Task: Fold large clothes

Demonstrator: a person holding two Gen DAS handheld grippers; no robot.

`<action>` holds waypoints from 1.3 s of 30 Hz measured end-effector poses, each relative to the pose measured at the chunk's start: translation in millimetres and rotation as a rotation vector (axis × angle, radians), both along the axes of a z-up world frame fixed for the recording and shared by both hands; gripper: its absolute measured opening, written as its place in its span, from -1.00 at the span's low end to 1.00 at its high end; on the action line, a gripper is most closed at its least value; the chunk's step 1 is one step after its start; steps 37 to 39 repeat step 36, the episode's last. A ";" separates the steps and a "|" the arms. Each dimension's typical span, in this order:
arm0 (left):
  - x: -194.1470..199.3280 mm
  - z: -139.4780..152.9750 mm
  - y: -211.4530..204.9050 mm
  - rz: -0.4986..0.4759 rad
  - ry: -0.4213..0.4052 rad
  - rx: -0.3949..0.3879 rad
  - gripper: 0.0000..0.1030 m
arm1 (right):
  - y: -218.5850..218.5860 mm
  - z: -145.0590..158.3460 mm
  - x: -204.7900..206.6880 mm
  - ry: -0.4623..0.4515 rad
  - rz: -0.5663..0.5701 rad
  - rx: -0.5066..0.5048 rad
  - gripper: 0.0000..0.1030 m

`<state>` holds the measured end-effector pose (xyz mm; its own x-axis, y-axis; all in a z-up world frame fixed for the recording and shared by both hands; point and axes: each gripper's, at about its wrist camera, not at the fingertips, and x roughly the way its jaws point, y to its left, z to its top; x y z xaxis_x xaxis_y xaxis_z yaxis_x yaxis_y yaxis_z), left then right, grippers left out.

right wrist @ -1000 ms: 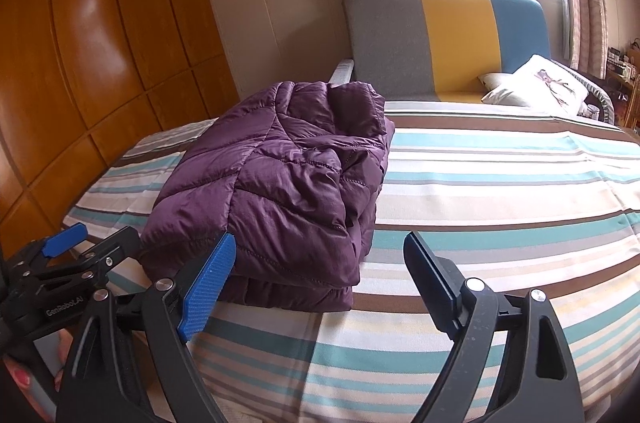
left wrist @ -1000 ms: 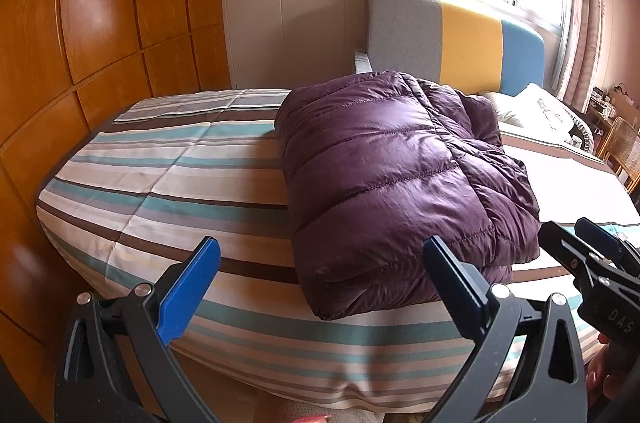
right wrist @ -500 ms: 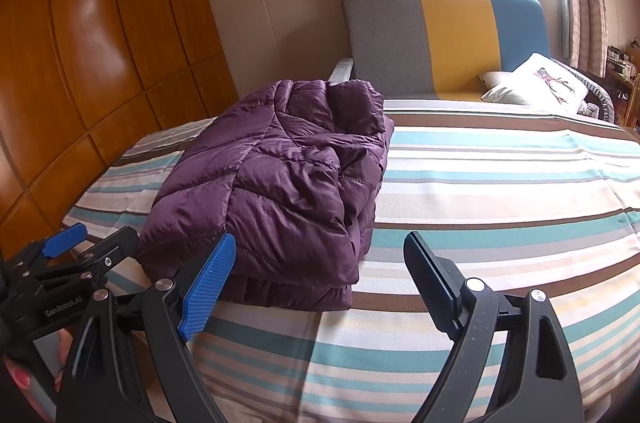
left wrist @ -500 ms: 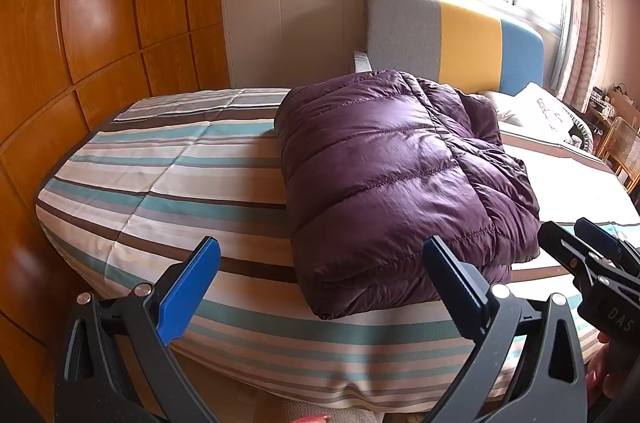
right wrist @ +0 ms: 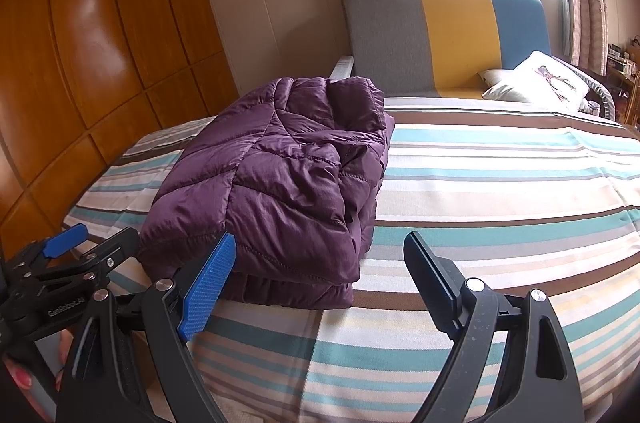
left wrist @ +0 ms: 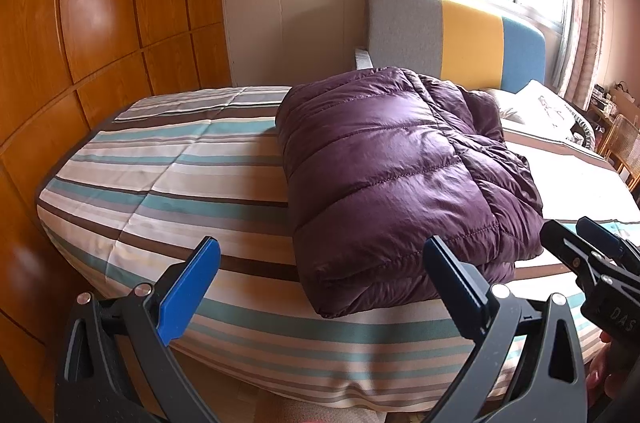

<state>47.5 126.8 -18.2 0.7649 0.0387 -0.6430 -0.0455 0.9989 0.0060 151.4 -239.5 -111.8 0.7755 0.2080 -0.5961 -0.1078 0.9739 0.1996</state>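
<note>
A purple puffer jacket (left wrist: 400,175) lies folded into a thick bundle on the striped bed (left wrist: 168,183); it also shows in the right wrist view (right wrist: 280,191). My left gripper (left wrist: 320,287) is open and empty, held off the near edge of the bed, in front of the bundle's near left corner. My right gripper (right wrist: 320,283) is open and empty, at the bundle's near right corner. Each gripper shows at the edge of the other's view: the right one (left wrist: 588,255) and the left one (right wrist: 80,247).
A wooden wardrobe wall (left wrist: 80,43) runs along the left of the bed. A grey, yellow and blue headboard (right wrist: 440,35) and white pillows (right wrist: 540,79) stand at the far end under a bright window. Striped bedding (right wrist: 500,183) spreads to the right of the jacket.
</note>
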 end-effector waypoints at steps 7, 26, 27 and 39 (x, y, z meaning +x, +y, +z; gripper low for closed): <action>2.3 -0.2 1.7 0.007 0.001 -0.002 0.96 | 0.9 -0.8 0.2 0.005 0.000 0.000 0.66; 0.7 -2.8 -0.4 0.038 0.003 -0.012 0.96 | -1.4 -8.6 7.1 0.026 -0.003 0.019 0.66; 1.9 -4.1 -0.4 0.039 0.012 -0.016 0.96 | -1.6 -9.7 8.1 0.031 -0.004 0.021 0.66; 9.0 -5.9 -3.6 0.035 0.041 0.002 0.96 | -9.4 -12.2 17.5 0.040 -0.028 0.040 0.66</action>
